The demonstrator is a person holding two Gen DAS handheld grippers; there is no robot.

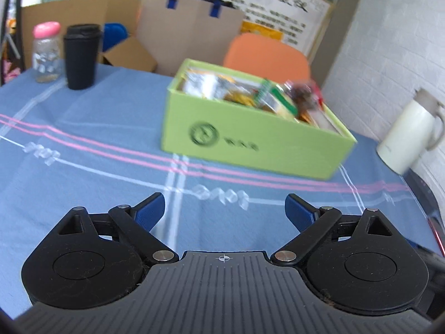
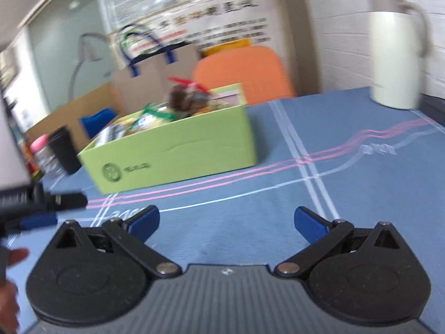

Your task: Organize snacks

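The green box [image 1: 250, 136] stands on the blue tablecloth [image 1: 83, 144], packed to its rim with snack packets [image 1: 244, 94]; a dark, reddish-topped packet [image 1: 304, 94] rises above the others at the box's right end in the left wrist view. The packets are blurred, so their print cannot be read.

Seen from the left gripper [image 1: 225, 208], the box lies ahead and slightly to the right, well apart from the fingertips, with pink and white stripes of the cloth between. The jaws stand wide with nothing between them, only bare cloth.

Seen from the right gripper [image 2: 226, 220], the same box [image 2: 178, 150] lies ahead and to the left, also well apart. Its jaws are spread wide and hold nothing. At the left edge of this view the other gripper's blue-tipped finger [image 2: 36, 220] shows, with part of a hand [image 2: 11, 292] below it.

Beyond the box stand an orange chair [image 1: 267, 58], a brown paper bag [image 1: 189, 33] with blue handles and cardboard boxes [image 1: 69, 16]. On the cloth to the far left stand a black cup [image 1: 80, 58] and a pink-lidded jar [image 1: 46, 53], just beside each other. A white flask [image 1: 408, 133] stands to the right near the brick wall [image 1: 395, 41].
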